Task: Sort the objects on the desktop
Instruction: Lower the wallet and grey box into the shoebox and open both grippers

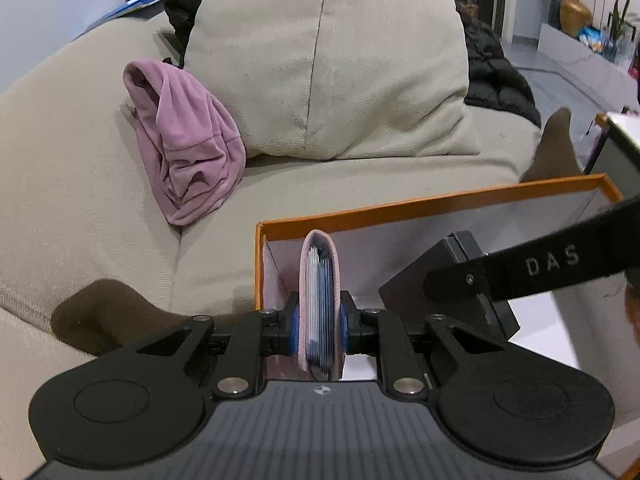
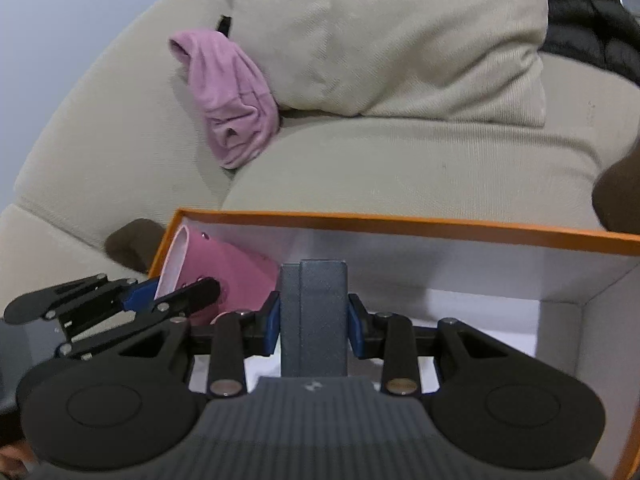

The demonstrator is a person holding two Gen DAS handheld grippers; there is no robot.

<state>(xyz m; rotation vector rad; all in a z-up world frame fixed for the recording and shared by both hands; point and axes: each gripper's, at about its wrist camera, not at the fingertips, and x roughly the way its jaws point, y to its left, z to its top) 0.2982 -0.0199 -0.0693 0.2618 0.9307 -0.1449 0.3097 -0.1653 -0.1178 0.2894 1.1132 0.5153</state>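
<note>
Both tongs are closed on loads over the orange-rimmed box: left tongs on a soft pink pouch (apparently light, card-filled, best pinched mid-body), right tongs on a rigid grey case.

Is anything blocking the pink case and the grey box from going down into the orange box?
Nothing visible does. The pink case and grey box, each clamped in jaws, hang over the orange box, whose white floor below looks bare.
</note>
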